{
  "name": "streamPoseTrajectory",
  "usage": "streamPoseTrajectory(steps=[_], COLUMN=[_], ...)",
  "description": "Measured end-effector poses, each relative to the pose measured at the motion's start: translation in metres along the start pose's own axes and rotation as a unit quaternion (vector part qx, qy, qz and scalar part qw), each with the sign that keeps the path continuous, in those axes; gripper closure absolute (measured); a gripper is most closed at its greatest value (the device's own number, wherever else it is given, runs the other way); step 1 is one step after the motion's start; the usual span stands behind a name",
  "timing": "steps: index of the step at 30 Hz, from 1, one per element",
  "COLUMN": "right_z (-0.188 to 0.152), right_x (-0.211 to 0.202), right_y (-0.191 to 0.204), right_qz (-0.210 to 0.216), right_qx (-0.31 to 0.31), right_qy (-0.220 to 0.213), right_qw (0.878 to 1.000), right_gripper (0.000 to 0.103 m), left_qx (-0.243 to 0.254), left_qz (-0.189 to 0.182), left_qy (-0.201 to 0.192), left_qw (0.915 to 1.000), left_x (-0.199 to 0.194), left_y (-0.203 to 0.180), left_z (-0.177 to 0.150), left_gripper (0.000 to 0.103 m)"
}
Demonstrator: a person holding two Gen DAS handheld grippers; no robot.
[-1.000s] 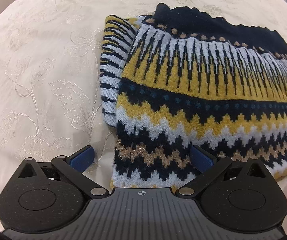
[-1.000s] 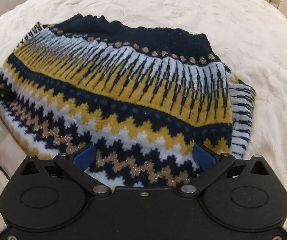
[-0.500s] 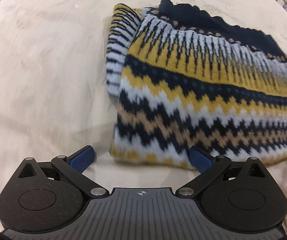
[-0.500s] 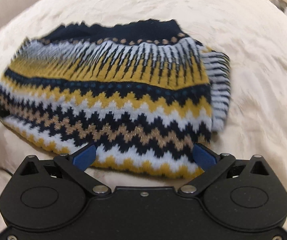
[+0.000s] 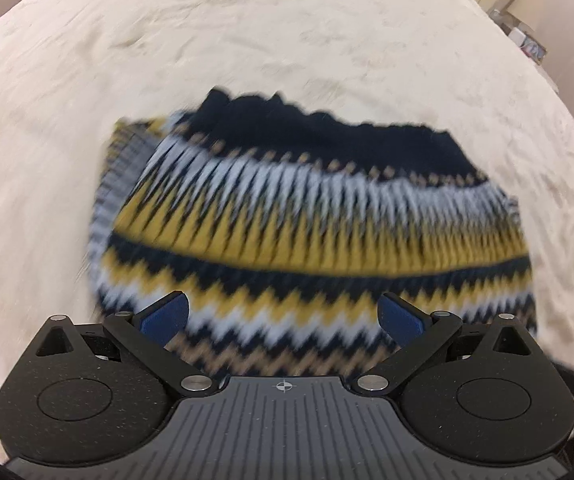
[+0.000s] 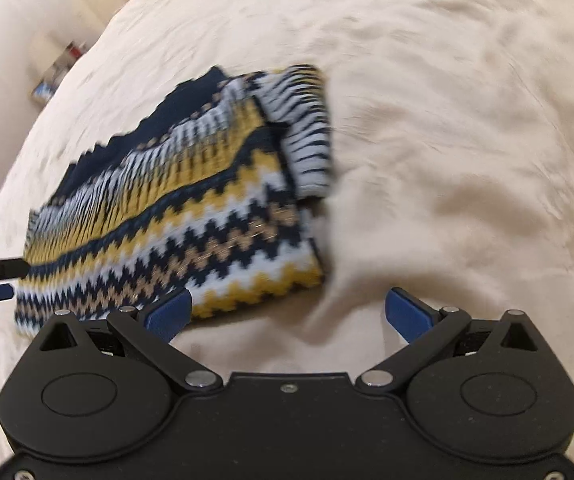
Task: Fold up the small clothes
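Sweater [image 5: 307, 236] lies folded on the bedspread [image 5: 247, 40], sleeve poking out at nine o'clock; both grippers [image 5: 283, 316] [image 6: 289, 314] spread empty, so tucking it likely comes next.

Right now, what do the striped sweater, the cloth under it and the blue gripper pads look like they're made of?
Sweater: knitted yarn, likely wool or acrylic; stepped zigzag stitches, soft matte look, though blurred. Cloth beneath: cream woven bedspread, slightly wrinkled, faint sheen; fibre unclear. Left gripper and right gripper pads: blue, smooth, matte, probably plastic or rubber.
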State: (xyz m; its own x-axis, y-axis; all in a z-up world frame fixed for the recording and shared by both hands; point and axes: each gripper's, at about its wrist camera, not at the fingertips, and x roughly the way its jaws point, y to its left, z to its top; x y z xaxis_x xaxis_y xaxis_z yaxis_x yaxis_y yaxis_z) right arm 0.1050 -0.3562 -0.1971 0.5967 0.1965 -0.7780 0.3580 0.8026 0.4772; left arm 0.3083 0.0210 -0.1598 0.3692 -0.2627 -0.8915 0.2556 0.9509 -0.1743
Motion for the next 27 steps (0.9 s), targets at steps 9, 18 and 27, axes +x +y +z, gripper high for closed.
streamPoseTrajectory(steps=[9, 18, 27], right_z=[0.011, 0.015, 0.046], right_x=[0.011, 0.025, 0.043], right_y=[-0.025, -0.044, -0.048], right_qz=[0.038, 0.08, 0.167], right_qx=[0.041, 0.064, 0.079], right_qy=[0.009, 0.022, 0.012], right_qw=[0.998, 0.994, 0.983], right_gripper=[0.001, 0.0, 0.0], left_qx=[0.017, 0.044, 0.053], left_qz=[0.036, 0.083, 0.084], left_qy=[0.028, 0.064, 0.065], left_qw=[0.9988, 0.9935, 0.9929], left_x=[0.058, 0.107, 0.109], left_y=[-0.03, -0.036, -0.038], left_z=[0.034, 0.025, 0.019], left_gripper=[0.001, 0.0, 0.0])
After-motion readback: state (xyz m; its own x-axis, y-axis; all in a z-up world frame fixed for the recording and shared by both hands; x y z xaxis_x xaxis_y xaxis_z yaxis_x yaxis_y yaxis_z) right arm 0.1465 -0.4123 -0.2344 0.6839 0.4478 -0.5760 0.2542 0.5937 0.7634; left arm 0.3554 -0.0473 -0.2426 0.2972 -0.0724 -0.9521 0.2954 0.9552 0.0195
